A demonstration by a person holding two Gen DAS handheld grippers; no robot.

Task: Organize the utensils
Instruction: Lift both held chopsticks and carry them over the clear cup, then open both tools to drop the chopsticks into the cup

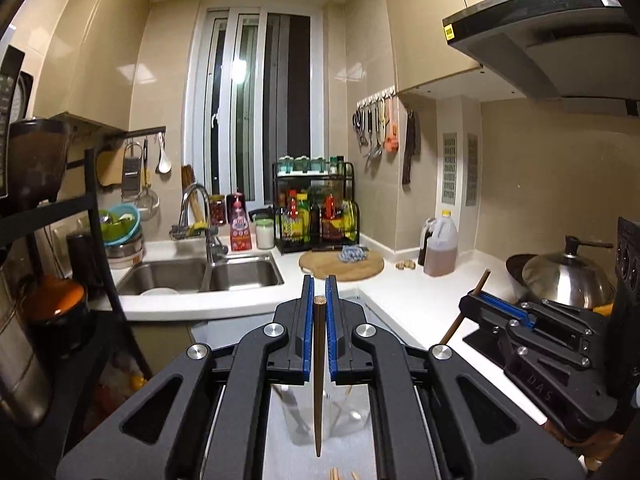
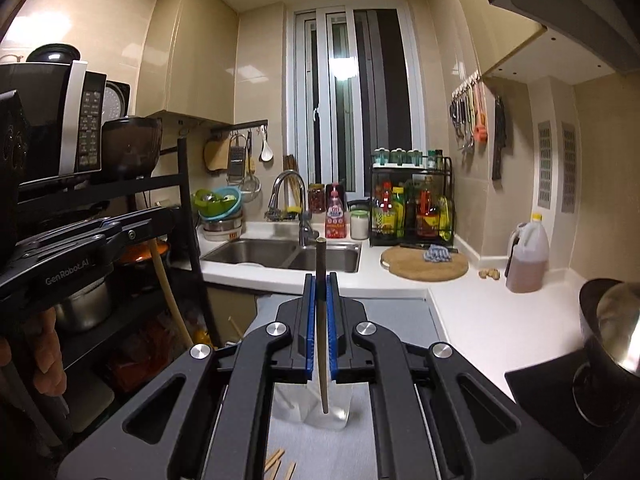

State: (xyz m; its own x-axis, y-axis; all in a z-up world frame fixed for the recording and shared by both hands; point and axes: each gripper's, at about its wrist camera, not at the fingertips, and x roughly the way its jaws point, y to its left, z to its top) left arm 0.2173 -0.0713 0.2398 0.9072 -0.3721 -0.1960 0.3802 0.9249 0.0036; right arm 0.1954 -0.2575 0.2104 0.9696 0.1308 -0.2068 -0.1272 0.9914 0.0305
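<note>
Two chopsticks are in my grip, one per gripper. My left gripper (image 1: 319, 300) is clamped on a dark brown chopstick (image 1: 318, 380), which stands nearly upright between the blue pads (image 1: 307, 336), its blunt end at twelve o'clock and its tapered tip pointing down at six o'clock. Below that tip sits a clear container (image 1: 316, 416) on a pale grey mat (image 1: 320, 452), with a few sticks already inside it. My right gripper (image 2: 319, 280) is likewise closed on a second chopstick (image 2: 322, 340), dark at the top and lighter brown lower down, hanging over the same clear container (image 2: 320, 408). Loose wooden sticks (image 2: 276, 462) lie on the mat at six o'clock.

From the left wrist camera, my right gripper (image 1: 466, 302) shows at three o'clock with its chopstick (image 1: 452, 326) slanting through it. Farther out at twelve o'clock a round wooden cutting board (image 1: 341, 266) lies on the white counter (image 1: 432, 300), with a steel double sink (image 1: 200, 276) at eleven o'clock and a condiment rack (image 1: 316, 208) behind the board. A lidded wok (image 1: 568, 276) sits at three o'clock.
</note>
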